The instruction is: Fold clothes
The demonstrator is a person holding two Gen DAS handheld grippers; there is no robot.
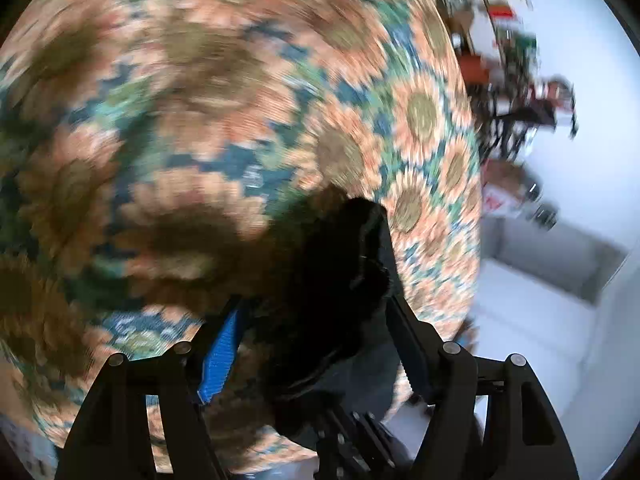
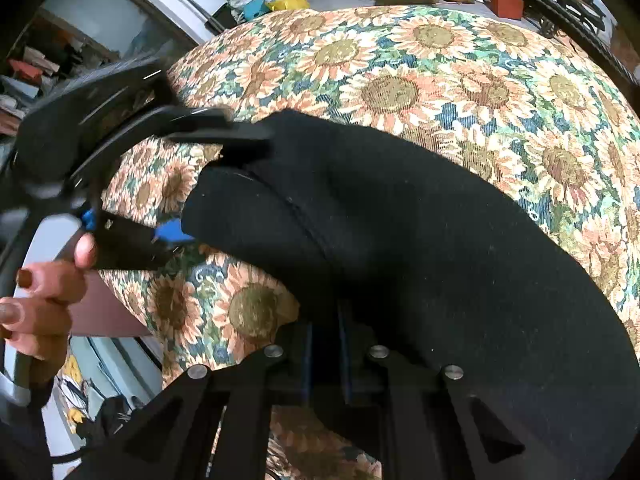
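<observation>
Right wrist view: your right gripper (image 2: 326,344) jaws clamp the black garment (image 2: 420,240) over the sunflower surface (image 2: 440,64); your left gripper (image 2: 240,144) jaws pinch its far edge.

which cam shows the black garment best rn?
Right wrist. The black garment is sharp there, spread wide over the sunflower cloth, with the left gripper at its corner. Left wrist view is motion-blurred and shows only a dark bunch between the fingers.
</observation>
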